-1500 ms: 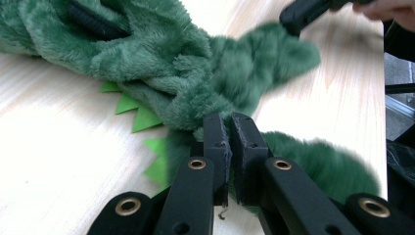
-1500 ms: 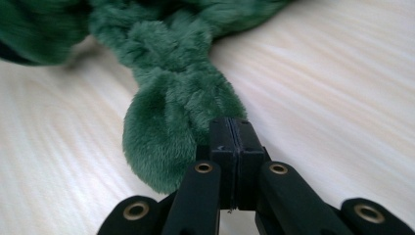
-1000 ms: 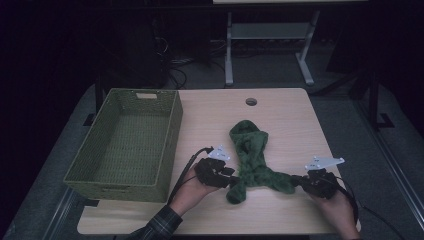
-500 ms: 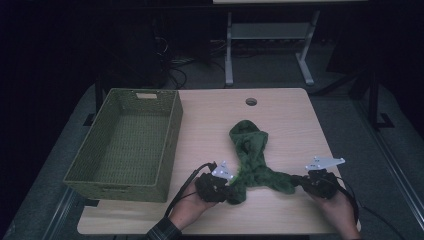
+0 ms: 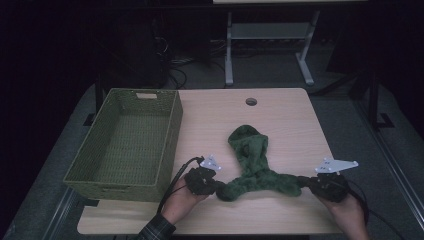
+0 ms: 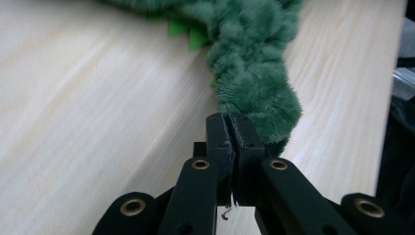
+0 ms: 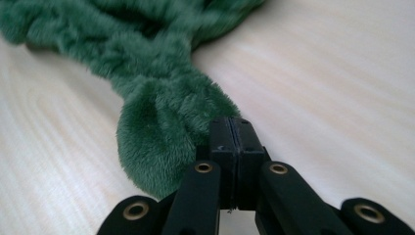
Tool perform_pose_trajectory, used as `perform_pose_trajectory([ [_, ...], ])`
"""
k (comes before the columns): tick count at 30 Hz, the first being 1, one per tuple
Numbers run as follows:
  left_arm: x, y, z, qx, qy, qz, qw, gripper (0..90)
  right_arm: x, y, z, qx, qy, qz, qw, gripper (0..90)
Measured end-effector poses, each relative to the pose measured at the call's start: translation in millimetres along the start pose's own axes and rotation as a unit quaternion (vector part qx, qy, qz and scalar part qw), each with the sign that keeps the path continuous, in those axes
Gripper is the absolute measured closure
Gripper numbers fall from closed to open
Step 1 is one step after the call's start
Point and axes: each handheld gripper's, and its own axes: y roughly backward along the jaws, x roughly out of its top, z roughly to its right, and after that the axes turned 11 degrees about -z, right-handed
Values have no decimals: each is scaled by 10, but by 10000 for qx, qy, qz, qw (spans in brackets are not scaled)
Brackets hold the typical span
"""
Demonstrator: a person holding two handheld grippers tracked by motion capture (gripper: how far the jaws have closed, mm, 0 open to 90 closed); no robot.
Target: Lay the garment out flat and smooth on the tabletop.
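You are pinching the fuzzy green Y-shaped plush cloth (image 5: 256, 170) at both near ends, right of the woven green basket (image 5: 125, 145): left gripper (image 6: 234, 128) and right gripper (image 7: 234, 132) are clamping plush, the pinched edges hidden.

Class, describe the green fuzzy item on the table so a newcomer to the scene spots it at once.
Start at the wooden table and look right of the woven green basket. Near the front edge lies a dark green plush garment, its two ends reaching towards the left claw and right claw. It alone is soft and furry.
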Motion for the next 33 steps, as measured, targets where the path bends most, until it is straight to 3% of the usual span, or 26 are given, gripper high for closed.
perform_pose_trajectory([
  [3,-32,-42,-36,219,16,-240,9995,878,-10,-106,-57,129,93,-234,9996,893],
  [5,-53,-70,-50,228,4,-297,9993,869,-23,-169,-92,232,94,-363,9990,883],
  [7,-61,-82,-52,263,-17,-308,9992,853,-25,-182,-98,240,133,-298,9992,844],
  [8,-60,-77,-54,298,-35,-308,9991,843,-19,-167,-100,262,87,-232,9993,781],
  [11,-61,-69,-62,335,-33,-272,9991,820,50,-89,-49,303,45,91,9995,684],
  [14,-58,-76,-76,322,-24,-293,9990,821,237,23,60,423,-70,470,9980,679],
  [18,-51,-93,-75,324,25,-215,9992,822,590,14,214,346,5,681,9971,680],
  [19,-49,-88,-85,339,-50,-251,9991,829,689,-12,255,356,26,714,9968,680],
  [22,-39,-91,-97,352,-133,-292,9989,847,984,-100,356,371,108,726,9966,683],
  [24,-38,-111,-80,319,-14,-193,9993,854,1154,-179,409,403,128,762,9962,682],
  [26,-38,-112,-78,325,-26,-198,9993,857,1305,-274,446,443,171,740,9961,682],
  [32,-32,-119,-78,376,-95,-262,9989,859,1632,-519,526,505,261,542,9969,667],
  [33,-32,-114,-86,398,-169,-324,9985,859,1668,-549,533,422,276,533,9973,666],
])
